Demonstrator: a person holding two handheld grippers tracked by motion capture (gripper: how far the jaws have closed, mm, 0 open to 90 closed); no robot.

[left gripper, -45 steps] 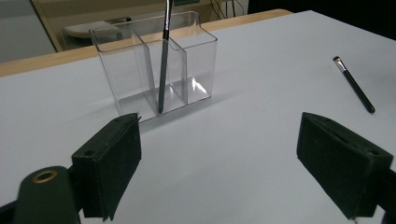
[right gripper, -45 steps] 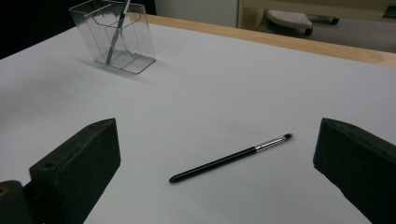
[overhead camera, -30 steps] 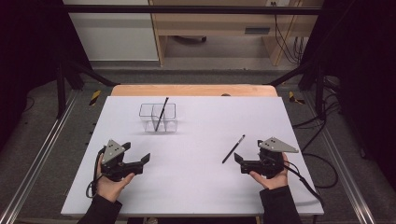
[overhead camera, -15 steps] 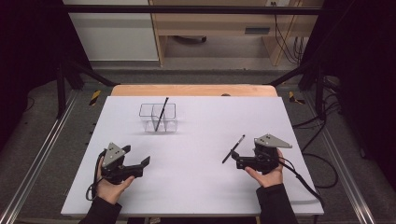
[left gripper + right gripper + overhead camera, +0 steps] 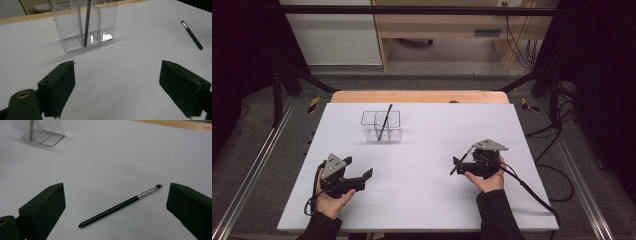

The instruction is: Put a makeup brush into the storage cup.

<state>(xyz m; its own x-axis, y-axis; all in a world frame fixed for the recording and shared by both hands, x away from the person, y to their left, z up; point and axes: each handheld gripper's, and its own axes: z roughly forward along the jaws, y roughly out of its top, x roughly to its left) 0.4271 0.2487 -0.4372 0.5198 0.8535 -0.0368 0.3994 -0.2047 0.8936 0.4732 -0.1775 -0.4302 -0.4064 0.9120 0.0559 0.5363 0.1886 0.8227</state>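
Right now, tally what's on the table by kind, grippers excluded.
Clear divided holder: 1
Slim dark stick standing in the holder: 1; its top is cut off in the left gripper view, so I cannot tell if it is a brush
Black brush with silver ferrule, lying flat: 1, between the open jaws of the right gripper
Total: 3

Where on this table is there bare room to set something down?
Free: the wide middle between the clear holder and the two grippers, left and right; also the far-right stretch beyond the holder, and the left edge. Crowded only around the brush lying between the right gripper's open jaws.
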